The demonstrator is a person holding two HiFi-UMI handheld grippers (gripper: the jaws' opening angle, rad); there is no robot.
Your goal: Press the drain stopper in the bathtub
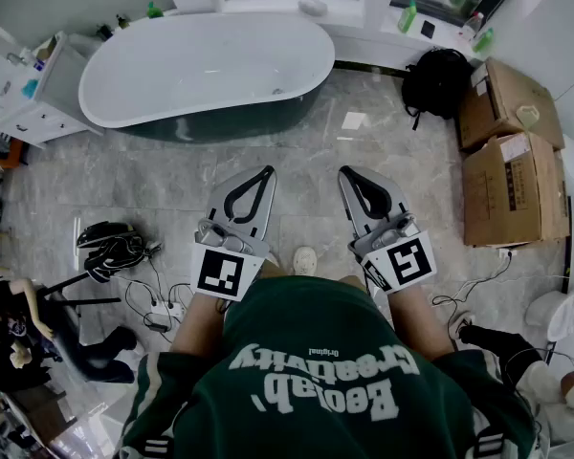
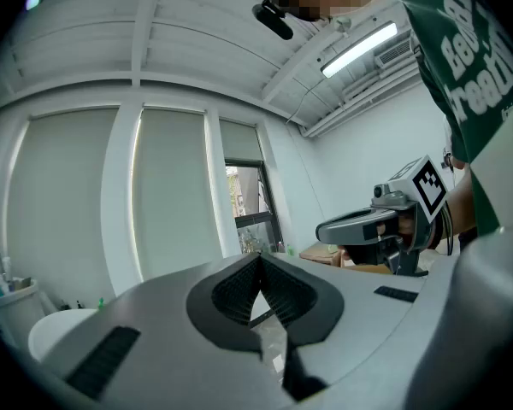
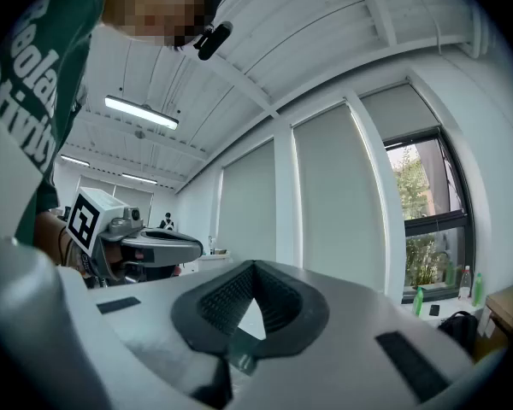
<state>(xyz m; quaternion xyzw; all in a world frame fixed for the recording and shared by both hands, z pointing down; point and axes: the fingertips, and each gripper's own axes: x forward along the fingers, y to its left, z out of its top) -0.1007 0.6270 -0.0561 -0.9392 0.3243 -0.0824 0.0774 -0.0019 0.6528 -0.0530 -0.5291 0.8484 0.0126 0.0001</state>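
White bathtub (image 1: 206,65) is standing ahead on marble floor (image 1: 172,175), boxes (image 1: 512,161) rightward; left gripper (image 1: 267,170) and right gripper (image 1: 344,171) are pressing empty jaws together.

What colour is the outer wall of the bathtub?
Dark green, below a white rim and white inside. The head view shows the bathtub best.

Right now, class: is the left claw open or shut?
Shut. In the left gripper view the left claw has its two jaws meeting at the tips, with nothing held between them.
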